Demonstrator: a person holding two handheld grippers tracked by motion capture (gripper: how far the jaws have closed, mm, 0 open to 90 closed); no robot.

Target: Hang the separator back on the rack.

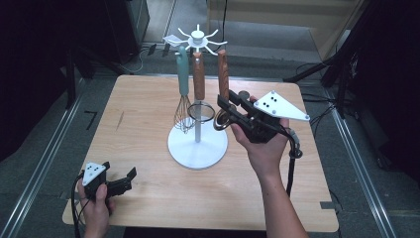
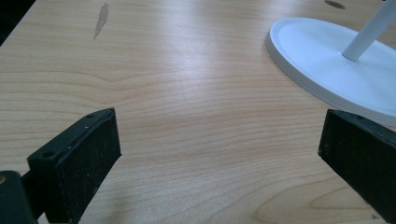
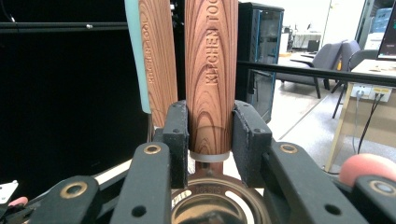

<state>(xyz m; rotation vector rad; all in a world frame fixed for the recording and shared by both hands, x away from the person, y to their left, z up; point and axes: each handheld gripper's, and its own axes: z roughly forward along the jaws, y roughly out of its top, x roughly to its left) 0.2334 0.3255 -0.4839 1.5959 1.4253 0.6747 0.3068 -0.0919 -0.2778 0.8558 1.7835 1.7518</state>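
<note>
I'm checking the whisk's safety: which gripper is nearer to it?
Right. The right gripper grips a wooden-handled tool hanging near the whisk; the left gripper rests open near the table's front edge.

The bench (image 1: 148, 129) is pale wood with fine grain and one darker smudge. The stand (image 1: 197, 145) is white. Three utensils hang on it: a whisk (image 1: 183, 94) with a mint-green handle, and two with reddish-brown, striped wood-grain handles (image 3: 210, 70) stamped "KITCHEN TOOL". The ring below looks brassy, perhaps copper. Both grippers have black jaws and light grey plates.
</note>
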